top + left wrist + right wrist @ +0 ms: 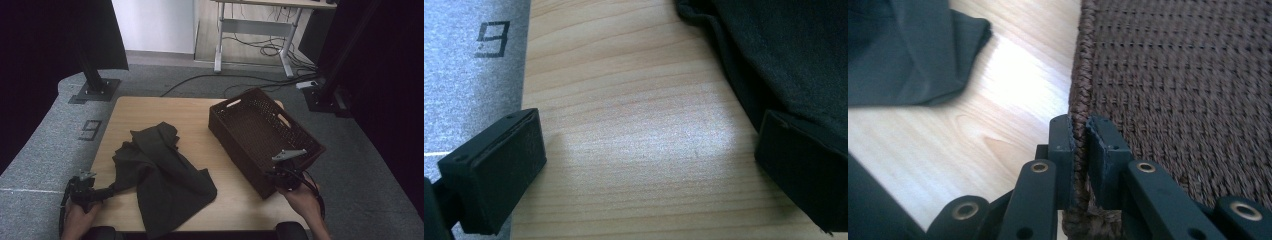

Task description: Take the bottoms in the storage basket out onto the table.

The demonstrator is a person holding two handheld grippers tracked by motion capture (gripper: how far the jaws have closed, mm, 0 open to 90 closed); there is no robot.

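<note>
A: Where's the right gripper (1079, 131)?
B: Pinching the near rim of the dark brown woven rectangular basket (260, 132), at four o'clock on the pale wooden table (165, 110).
A: The left gripper (644, 165)?
B: Spread wide at eight o'clock; the crumpled black cloth (160, 175) hides one jaw's edge.

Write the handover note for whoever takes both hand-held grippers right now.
Right hand-held gripper: shut on the near rim of the basket, one jaw inside the wall and one outside.
Left hand-held gripper: open, low over the table at its near left edge, one jaw against the edge of the cloth, nothing gripped.
Basket: on the right half of the table, nothing inside.
Cloth: crumpled on the left half, a corner hanging over the near edge.
Done: basket gripped.
Left, as it looks: grip the cloth and get it into the basket.
</note>
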